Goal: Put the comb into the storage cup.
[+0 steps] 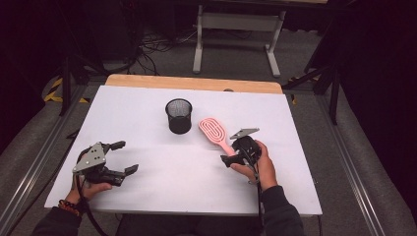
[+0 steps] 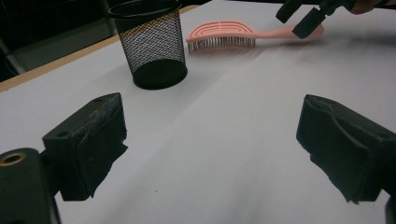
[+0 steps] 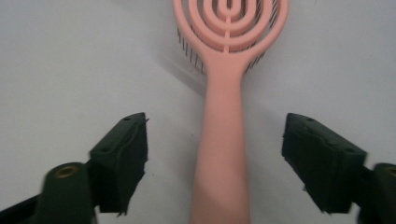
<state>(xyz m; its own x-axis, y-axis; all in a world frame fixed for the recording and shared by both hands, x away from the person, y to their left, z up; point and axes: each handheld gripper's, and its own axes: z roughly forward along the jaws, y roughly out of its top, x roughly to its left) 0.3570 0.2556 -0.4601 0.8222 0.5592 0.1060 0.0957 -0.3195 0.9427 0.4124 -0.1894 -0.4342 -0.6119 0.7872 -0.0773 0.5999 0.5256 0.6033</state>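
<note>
The right gripper (image 3: 215, 163) stands spread astride the hairbrush (image 3: 223, 140) handle, not pinching. Left gripper (image 1: 115, 157) spread, idle. Next: squeeze the handle, carry toward the far-left cup (image 1: 178, 115).

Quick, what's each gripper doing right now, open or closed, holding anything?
Left gripper: open, holding nothing, over bare table.
Right gripper: open, jaws either side of the pink hairbrush handle, pads not touching it.

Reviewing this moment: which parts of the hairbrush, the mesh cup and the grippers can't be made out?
- Pink hairbrush: head tip and handle end cut off by the right gripper view's edges.
- Black mesh cup: contents too dark in the high view.
- Right gripper: far jaw hidden behind its body, high view.
</note>
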